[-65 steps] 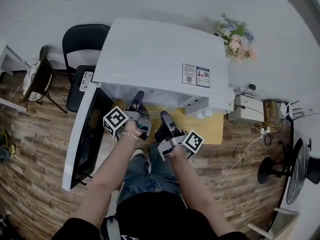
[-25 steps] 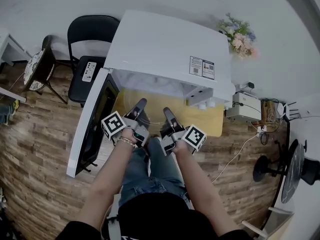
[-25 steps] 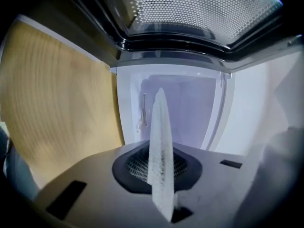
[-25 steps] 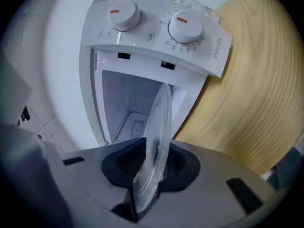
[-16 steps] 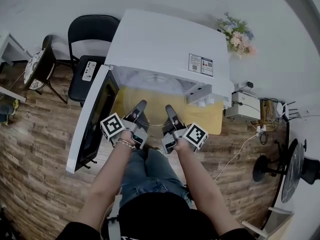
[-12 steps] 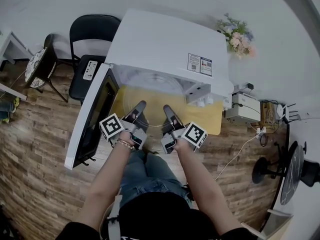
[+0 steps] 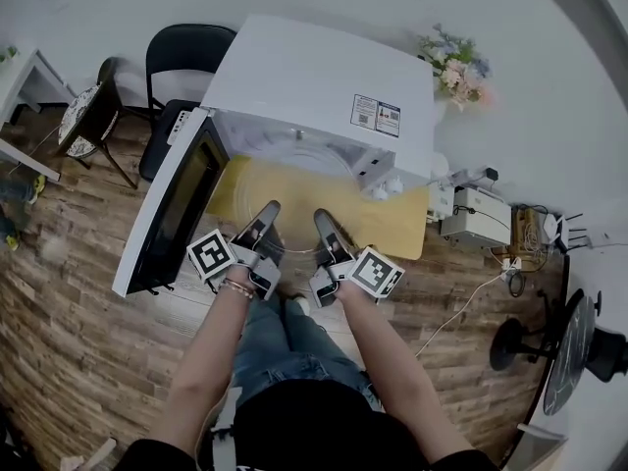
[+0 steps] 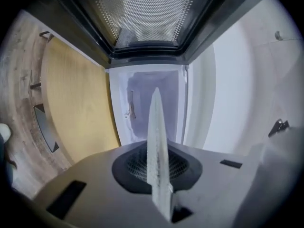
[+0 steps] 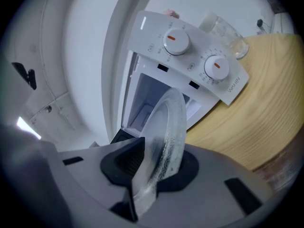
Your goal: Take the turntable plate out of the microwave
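Note:
The white microwave (image 7: 314, 77) stands on a wooden table (image 7: 392, 224) with its door (image 7: 167, 204) swung open to the left. The clear glass turntable plate (image 7: 294, 199) hangs in front of the opening, held level by its near rim. My left gripper (image 7: 268, 209) is shut on that rim; in the left gripper view the plate (image 8: 156, 127) stands edge-on between the pads of the left gripper (image 8: 156, 170). My right gripper (image 7: 322, 216) holds the rim too. Its jaws are opening slightly, with the plate (image 9: 166, 127) still between the pads of the right gripper (image 9: 152, 167).
A black chair (image 7: 186, 57) with a remote on it stands left of the microwave. Flowers (image 7: 456, 67) and a white box (image 7: 481, 214) with cables sit to the right. The control panel (image 9: 190, 56) carries two knobs. Wood floor lies below.
Both grippers have drawn back toward the person and risen a little, and the plate has come out of the microwave cavity with them. The right gripper has rolled somewhat.

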Tool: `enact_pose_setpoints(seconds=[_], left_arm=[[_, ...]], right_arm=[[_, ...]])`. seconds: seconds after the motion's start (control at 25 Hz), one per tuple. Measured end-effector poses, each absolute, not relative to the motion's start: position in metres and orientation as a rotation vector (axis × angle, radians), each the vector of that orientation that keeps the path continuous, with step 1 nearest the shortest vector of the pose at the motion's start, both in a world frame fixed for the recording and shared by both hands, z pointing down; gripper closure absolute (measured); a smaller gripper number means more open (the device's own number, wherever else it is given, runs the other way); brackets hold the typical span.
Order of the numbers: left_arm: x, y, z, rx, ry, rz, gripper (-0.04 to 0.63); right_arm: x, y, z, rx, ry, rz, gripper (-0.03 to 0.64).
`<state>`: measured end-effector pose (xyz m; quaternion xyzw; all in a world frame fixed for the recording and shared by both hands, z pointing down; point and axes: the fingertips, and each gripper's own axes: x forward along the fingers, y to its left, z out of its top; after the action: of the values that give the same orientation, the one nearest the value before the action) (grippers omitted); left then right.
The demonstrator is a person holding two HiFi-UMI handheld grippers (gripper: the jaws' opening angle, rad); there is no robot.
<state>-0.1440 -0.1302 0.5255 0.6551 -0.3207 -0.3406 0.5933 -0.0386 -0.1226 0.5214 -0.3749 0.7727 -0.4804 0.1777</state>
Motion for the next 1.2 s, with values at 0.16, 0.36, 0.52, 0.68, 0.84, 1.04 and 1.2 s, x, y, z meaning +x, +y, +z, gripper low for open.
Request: enact_pose_setpoints(seconds=[0.16, 0.36, 0.52, 0.68, 0.84, 1.04, 1.2], left_arm=[[-0.140, -0.110, 0.515, 1.569, -0.759, -0.804, 0.561], [-0.128, -0.081, 0.499, 1.695, -0.786, -0.736, 0.561], [-0.121, -0.070, 0.484, 1.824, -0.834, -0.664, 0.551], [-0.116, -0.065, 0.462, 1.957, -0.857, -0.628, 0.538], [-0.117, -0.066, 0.442, 2.058, -0.891, -0.582, 0.524], [-0.121, -0.068, 0.419, 2.207, -0.921, -0.529, 0.499], [-0.121, -0.068, 0.399, 2.290, -0.919, -0.534, 0.479]], right_arm=[[-0.035, -0.105, 0.511, -1.054, 2.327, -1.265, 0.518], [-0.027, -0.083, 0.495, -1.008, 2.425, -1.199, 0.514], [-0.021, -0.072, 0.479, -0.981, 2.474, -1.121, 0.501], [-0.018, -0.066, 0.465, -0.971, 2.486, -1.056, 0.500], [-0.022, -0.068, 0.449, -0.976, 2.515, -0.994, 0.491], [-0.026, -0.068, 0.425, -0.982, 2.518, -0.917, 0.483], [-0.029, -0.069, 0.405, -0.998, 2.540, -0.830, 0.475]])
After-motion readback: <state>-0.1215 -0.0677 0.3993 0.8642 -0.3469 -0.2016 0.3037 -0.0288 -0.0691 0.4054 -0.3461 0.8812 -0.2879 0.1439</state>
